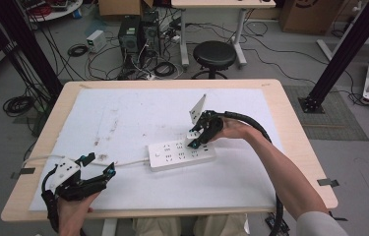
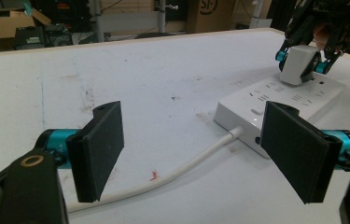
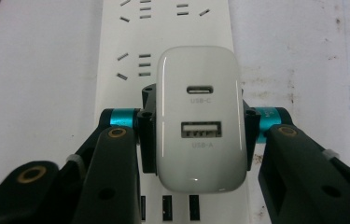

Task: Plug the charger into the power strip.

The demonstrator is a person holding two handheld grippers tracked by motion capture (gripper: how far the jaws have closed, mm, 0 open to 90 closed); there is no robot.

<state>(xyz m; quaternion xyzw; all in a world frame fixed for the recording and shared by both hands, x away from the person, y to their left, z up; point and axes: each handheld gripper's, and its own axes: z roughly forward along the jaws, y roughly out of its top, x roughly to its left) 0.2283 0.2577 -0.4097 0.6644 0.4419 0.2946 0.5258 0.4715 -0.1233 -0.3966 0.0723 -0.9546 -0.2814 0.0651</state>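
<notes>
A white power strip (image 1: pixel 177 154) lies on the white mat, its cable (image 1: pixel 123 162) running left. My right gripper (image 1: pixel 195 138) is shut on a white USB charger (image 3: pixel 199 120), pads pressing both its sides, right above the strip's (image 3: pixel 163 32) right end; whether its prongs are in a socket is hidden. The left gripper view has the charger (image 2: pixel 297 63) at the strip's (image 2: pixel 280 105) far end. My left gripper (image 1: pixel 98 166) rests open near the table's front left edge, nothing between its pads (image 2: pixel 99 147), pointing toward the strip and cable (image 2: pixel 182 168).
A wooden table (image 1: pixel 290 128) carries the white mat (image 1: pixel 123 118). Behind it on the floor stand a black stool (image 1: pixel 214 55), computer cases (image 1: pixel 138 34) and tangled cables. Black frame posts rise at both sides.
</notes>
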